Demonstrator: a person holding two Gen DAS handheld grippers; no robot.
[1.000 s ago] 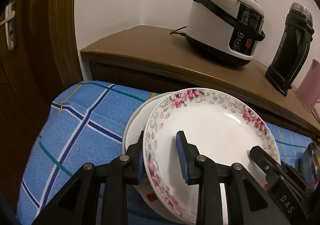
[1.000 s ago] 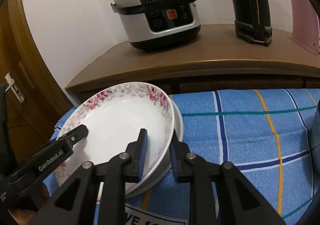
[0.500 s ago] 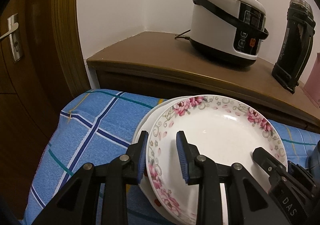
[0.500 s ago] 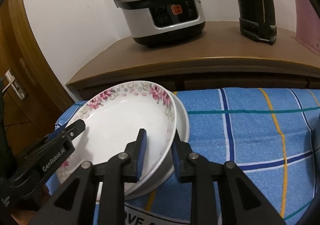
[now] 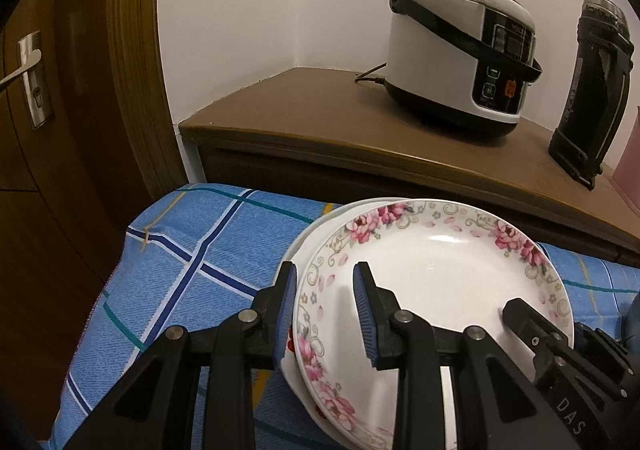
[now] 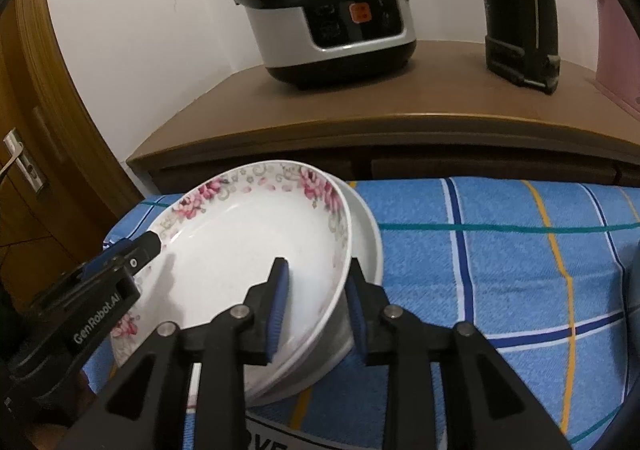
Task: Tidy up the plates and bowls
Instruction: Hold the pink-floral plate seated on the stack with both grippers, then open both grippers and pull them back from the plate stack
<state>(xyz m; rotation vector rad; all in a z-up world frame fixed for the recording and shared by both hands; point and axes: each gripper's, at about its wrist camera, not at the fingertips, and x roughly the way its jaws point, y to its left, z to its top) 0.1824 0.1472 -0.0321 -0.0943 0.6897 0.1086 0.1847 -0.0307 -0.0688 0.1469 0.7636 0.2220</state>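
A white plate with a pink flower rim [image 5: 440,282] lies on a plain white plate [image 5: 316,234] on the blue checked cloth [image 5: 192,250]. My left gripper [image 5: 325,314] straddles the left rims of both plates, with gaps at the pads. My right gripper [image 6: 316,306] straddles the right rims of the flowered plate [image 6: 248,246] and the white plate [image 6: 370,238] under it, also with gaps. Each gripper shows in the other's view, the right one at the left wrist view's lower right [image 5: 560,354], the left one at the right wrist view's lower left [image 6: 100,290].
A wooden cabinet [image 5: 360,130] stands behind the cloth, with a rice cooker [image 5: 460,50], a black flask [image 5: 592,90] and a pink object [image 6: 616,50] on it. A wooden door with a metal handle [image 5: 28,78] is at the left. A dark round object [image 6: 634,290] sits at the right edge.
Both grippers have drawn back and up a little; the cabinet and cooker sit higher and farther in view. The plates stay stacked on the cloth. The jaws look slightly wider.
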